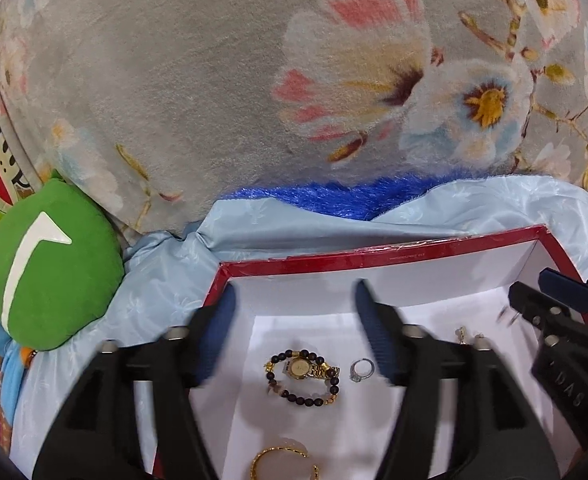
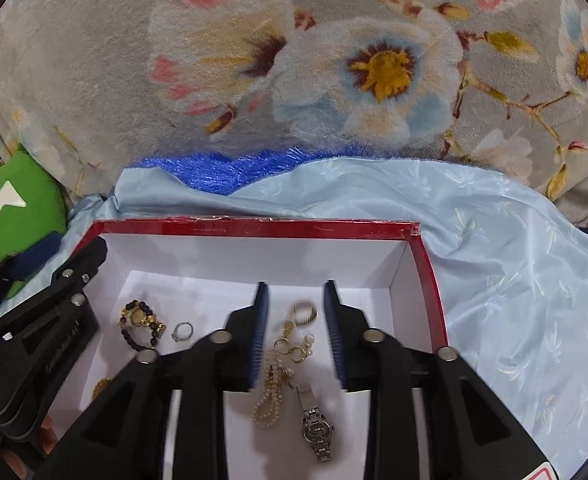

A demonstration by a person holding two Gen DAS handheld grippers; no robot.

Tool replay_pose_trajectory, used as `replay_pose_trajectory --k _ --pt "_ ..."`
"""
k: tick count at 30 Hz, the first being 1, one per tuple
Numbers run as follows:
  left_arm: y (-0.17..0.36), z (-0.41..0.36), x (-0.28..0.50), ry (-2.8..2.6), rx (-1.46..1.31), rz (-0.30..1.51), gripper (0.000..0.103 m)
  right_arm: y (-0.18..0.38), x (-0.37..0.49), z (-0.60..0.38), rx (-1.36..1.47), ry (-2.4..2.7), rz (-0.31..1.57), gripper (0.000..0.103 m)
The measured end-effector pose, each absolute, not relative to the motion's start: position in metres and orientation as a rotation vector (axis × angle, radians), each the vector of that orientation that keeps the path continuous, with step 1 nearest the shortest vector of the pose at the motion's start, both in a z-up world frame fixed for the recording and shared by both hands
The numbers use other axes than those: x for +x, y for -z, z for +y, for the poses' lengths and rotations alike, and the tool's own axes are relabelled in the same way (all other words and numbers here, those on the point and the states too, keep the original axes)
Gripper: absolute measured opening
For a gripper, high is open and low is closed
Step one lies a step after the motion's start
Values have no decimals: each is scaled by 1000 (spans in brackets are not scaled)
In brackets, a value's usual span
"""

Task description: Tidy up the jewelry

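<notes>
A red box (image 1: 373, 258) with a white inside holds the jewelry; it also shows in the right wrist view (image 2: 254, 227). My left gripper (image 1: 294, 300) is open and empty above a gold watch with a dark bead bracelet (image 1: 301, 372) and a silver ring (image 1: 361, 370). A gold bangle (image 1: 282, 460) lies nearer. My right gripper (image 2: 295, 292) is open and empty above a gold ring (image 2: 305, 312), gold earrings (image 2: 294, 348), a pearl strand (image 2: 272, 396) and a silver watch (image 2: 315, 424).
The box sits on pale blue satin cloth (image 2: 513, 280) over a blue furry strip (image 1: 325, 196). A grey floral blanket (image 1: 214, 80) lies behind. A green plush cushion (image 1: 50, 264) is at the left.
</notes>
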State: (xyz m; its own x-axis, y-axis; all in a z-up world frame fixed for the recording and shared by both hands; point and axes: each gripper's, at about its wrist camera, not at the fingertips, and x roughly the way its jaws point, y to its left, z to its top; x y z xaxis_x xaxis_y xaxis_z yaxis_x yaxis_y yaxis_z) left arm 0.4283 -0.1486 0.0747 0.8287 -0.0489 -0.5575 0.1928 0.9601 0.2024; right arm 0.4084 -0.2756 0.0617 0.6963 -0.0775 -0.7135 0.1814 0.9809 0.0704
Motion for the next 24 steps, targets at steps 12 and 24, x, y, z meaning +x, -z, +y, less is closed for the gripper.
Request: replay_pose_trajectory --k 12,24 --pt "-74 -147 428 117 253 587 68 -64 406 -277 144 152 772 38" --pt "-73 -146 430 115 252 596 68 -65 406 -277 144 155 766 38"
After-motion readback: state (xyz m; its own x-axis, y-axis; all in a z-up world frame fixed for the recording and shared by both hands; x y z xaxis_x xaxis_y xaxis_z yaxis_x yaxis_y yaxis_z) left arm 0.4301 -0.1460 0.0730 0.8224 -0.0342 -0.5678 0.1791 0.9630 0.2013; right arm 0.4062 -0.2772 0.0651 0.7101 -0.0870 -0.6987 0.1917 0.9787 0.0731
